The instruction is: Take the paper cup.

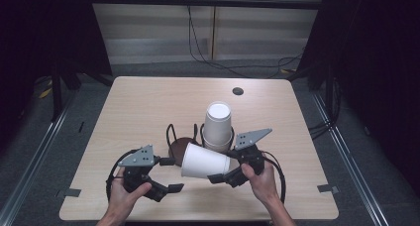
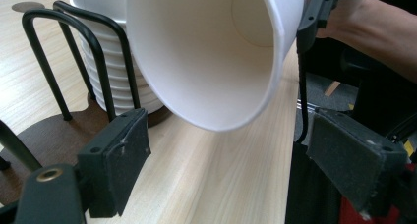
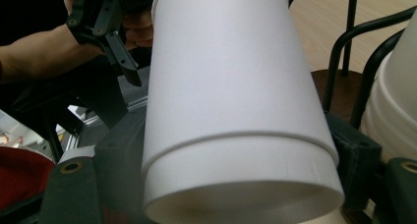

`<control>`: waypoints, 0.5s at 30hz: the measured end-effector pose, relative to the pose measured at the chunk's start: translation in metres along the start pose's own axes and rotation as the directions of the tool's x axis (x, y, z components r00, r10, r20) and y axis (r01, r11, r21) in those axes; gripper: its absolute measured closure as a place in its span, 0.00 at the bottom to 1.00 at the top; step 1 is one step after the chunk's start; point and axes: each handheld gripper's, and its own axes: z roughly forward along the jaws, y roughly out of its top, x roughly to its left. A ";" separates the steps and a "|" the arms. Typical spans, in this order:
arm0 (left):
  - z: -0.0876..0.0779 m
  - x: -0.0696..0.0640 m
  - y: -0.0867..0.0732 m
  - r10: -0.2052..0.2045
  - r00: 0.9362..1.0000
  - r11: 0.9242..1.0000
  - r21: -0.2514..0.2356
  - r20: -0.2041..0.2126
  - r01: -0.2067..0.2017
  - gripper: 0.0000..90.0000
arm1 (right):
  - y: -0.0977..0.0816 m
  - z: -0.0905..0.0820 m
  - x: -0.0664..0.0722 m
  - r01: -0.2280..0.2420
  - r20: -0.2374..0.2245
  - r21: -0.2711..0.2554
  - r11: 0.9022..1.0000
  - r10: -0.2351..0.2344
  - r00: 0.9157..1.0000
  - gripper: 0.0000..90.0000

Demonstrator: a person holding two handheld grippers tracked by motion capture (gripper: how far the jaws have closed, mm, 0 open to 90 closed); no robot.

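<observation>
The far half of the table [image 1: 148, 102] is bare, so room to pass is found there. The middle is blocked by a black wire holder [image 1: 185, 139] with a stack of white cups [image 1: 218, 127] standing in it. Just in front, a single paper cup [image 1: 205, 161] is held on its side between the left gripper [image 1: 171, 175] and the right gripper [image 1: 220, 169], so that gap is filled.

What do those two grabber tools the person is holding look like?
Both the left gripper and the right gripper are black, with two flat padded jaws. Each carries a grey three-cornered plate on top and trails a black looping cable. The person's forearms are bare, no sleeves.
</observation>
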 end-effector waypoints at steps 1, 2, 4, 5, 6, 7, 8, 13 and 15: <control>0.000 0.000 0.000 -0.001 1.000 1.000 -0.006 0.001 0.001 0.18 | 0.000 0.000 0.000 0.004 -0.004 -0.006 1.000 -0.004 1.000 0.26; 0.000 -0.001 0.000 -0.002 1.000 1.000 -0.012 0.011 0.003 0.18 | 0.000 -0.001 0.000 0.010 -0.005 -0.014 1.000 -0.010 1.000 0.26; 0.001 -0.001 0.000 -0.005 1.000 1.000 -0.021 0.015 0.006 0.18 | 0.000 -0.001 0.001 0.014 -0.014 -0.029 0.999 -0.015 1.000 0.26; 0.001 -0.001 0.000 -0.009 1.000 1.000 -0.025 0.014 0.009 0.18 | 0.000 0.000 0.001 0.020 -0.019 -0.036 0.999 -0.020 1.000 0.26; 0.001 -0.001 0.000 -0.014 1.000 0.999 -0.034 0.017 0.014 0.18 | -0.001 0.000 0.001 0.019 -0.024 -0.036 0.999 -0.019 1.000 0.26; 0.001 -0.001 0.000 -0.019 0.999 0.999 -0.045 0.032 0.020 0.17 | -0.001 0.001 0.001 0.019 -0.024 -0.033 0.999 -0.020 1.000 0.26; 0.001 -0.001 0.000 -0.019 0.999 0.998 -0.057 0.042 0.022 0.17 | -0.001 0.002 0.001 0.021 -0.021 -0.034 0.999 -0.021 1.000 0.26; 0.003 -0.002 0.001 -0.024 0.999 0.997 -0.074 0.042 0.027 0.17 | -0.001 0.005 0.003 0.035 -0.050 -0.034 0.999 -0.036 0.998 0.26; 0.003 -0.004 0.002 -0.015 0.999 0.996 -0.088 0.034 0.018 0.17 | 0.000 0.003 0.004 0.034 -0.066 -0.050 0.998 -0.037 0.997 0.26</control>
